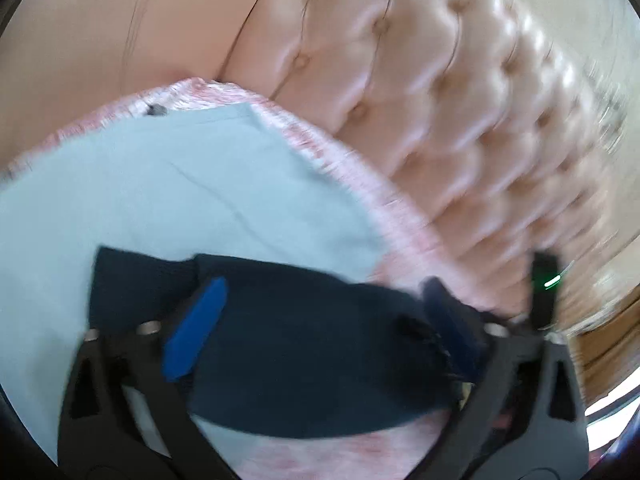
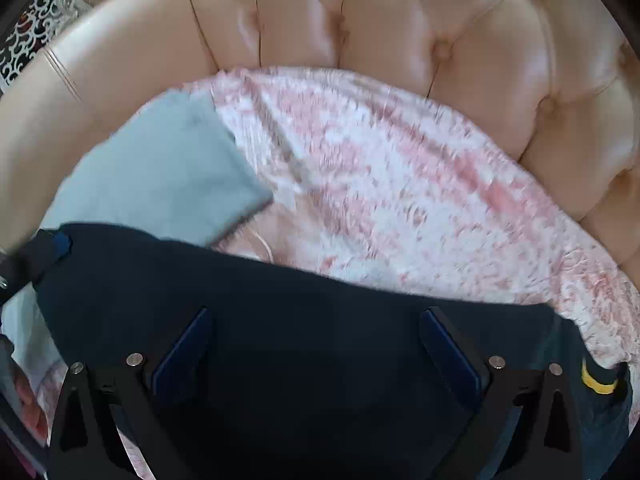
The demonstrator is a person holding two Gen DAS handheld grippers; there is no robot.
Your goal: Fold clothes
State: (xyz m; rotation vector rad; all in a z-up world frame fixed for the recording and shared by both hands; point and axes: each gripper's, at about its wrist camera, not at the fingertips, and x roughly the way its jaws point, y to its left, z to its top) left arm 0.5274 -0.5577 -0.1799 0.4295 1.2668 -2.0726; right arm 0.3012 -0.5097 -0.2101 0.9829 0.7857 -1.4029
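- Left wrist view: the left tool has its two blue-padded fingers spread wide, with a dark navy fabric garment lying between and under them. The picture is blurred, so it is not possible to tell whether the fingers pinch the cloth.
- The navy garment lies partly over a pale blue flat-lying cloth, which sits on a fuzzy pink-and-white mottled blanket.
- The blanket covers the seat of a shiny peach button-tufted leather sofa, whose backrest fills the upper right of the view.
- Right wrist view: the right tool also stands wide, its dark blue pads apart over the navy garment, which stretches across the lower half of the view. No firm grip on the cloth is visible.
- A small yellow mark shows on the garment near its right edge.
- The pale blue cloth lies at upper left, its lower edge tucked under the navy garment; the pink blanket spreads behind, against the tufted sofa.
- At far left, the other tool's blue tip touches the garment's corner.
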